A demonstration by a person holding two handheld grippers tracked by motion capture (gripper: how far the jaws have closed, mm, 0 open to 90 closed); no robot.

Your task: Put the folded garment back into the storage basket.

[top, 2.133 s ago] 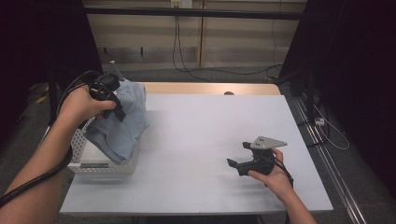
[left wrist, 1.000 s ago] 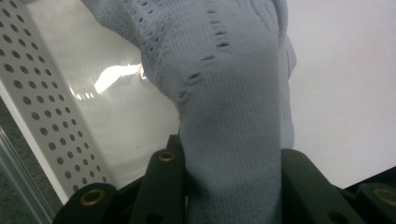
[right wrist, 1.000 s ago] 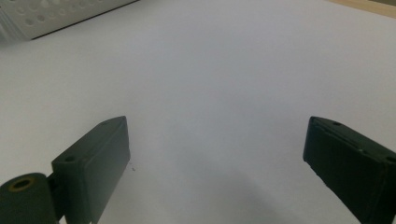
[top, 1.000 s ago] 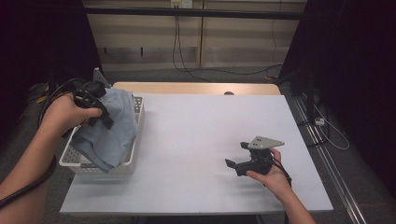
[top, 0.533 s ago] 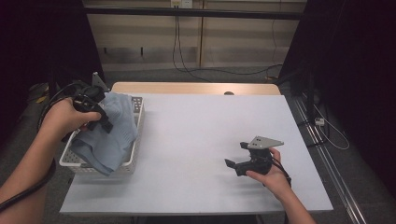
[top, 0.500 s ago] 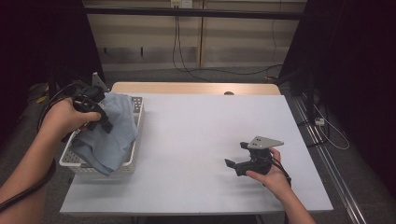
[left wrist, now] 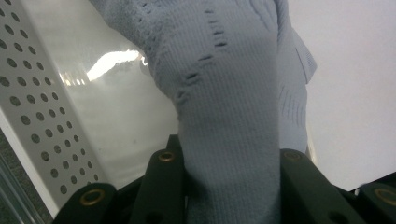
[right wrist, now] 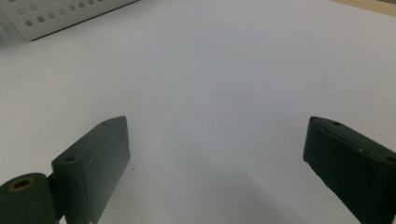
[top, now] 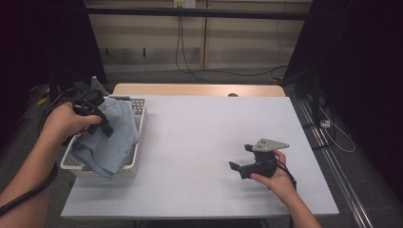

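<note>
Loosely hanging blue cloth (top: pixel 112 137), long axis vertical, pinched by left claw (top: pixel 97 119)

The light-blue cloth (top: pixel 111 137) hides the white basket's (top: pixel 139 128) inside and contents.

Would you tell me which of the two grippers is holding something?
The left gripper: its jaws clamp the light blue cloth over the white basket. The right gripper rests open on the table, empty.

White table (top: pixel 199 142), dark curtains (top: pixel 361 71), wooden wall (top: pixel 237 42)
</note>
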